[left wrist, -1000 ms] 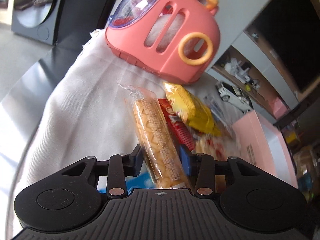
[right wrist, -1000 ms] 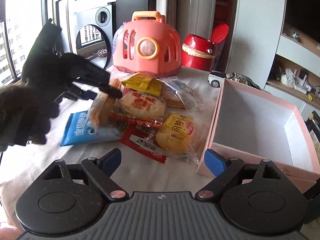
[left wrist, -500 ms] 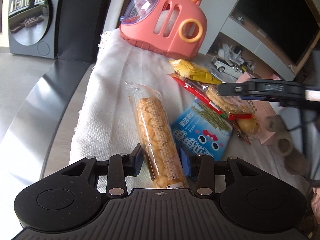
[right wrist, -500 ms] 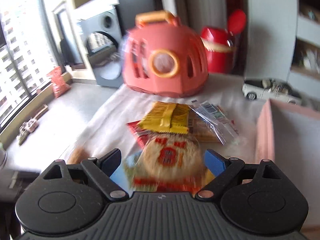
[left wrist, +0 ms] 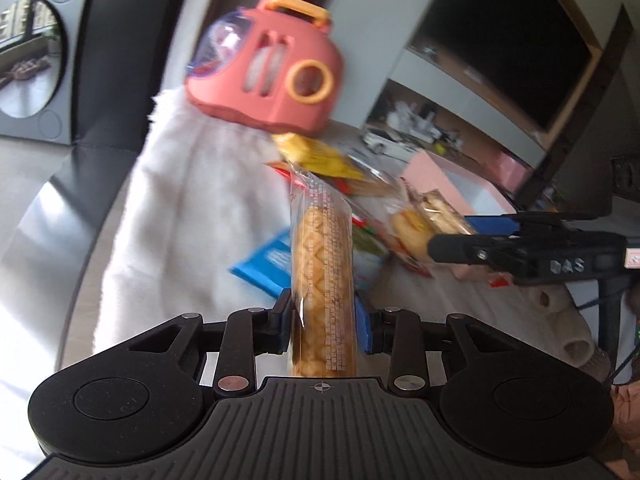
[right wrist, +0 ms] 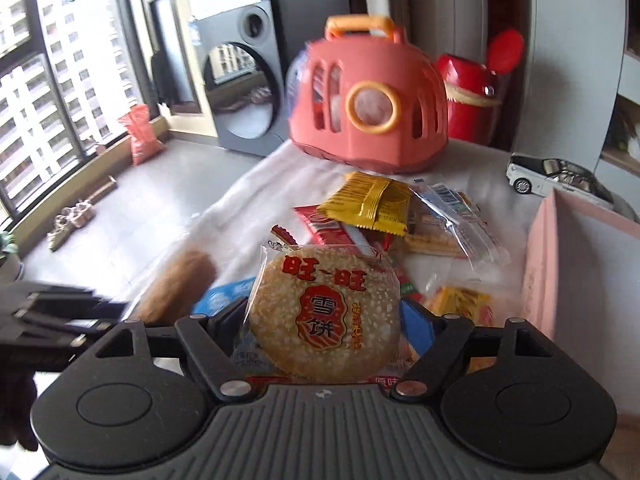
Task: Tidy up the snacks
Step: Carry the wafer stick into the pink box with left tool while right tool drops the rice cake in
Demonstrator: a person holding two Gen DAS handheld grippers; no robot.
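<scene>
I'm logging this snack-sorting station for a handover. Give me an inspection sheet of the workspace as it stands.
Surface: white cloth over the table.
Job's things: long biscuit pack and round rice cracker, both held; yellow packet, red packet, blue packet loose on the cloth; pink box open.
Clutter: pink carrier, red container, toy car.
Grippers: left tool shut on the biscuit pack; right tool shut on the cracker.
Cables: nothing seen.
Surroundings: speaker, window.

Pink box open right – snack pile crowds front.
</scene>
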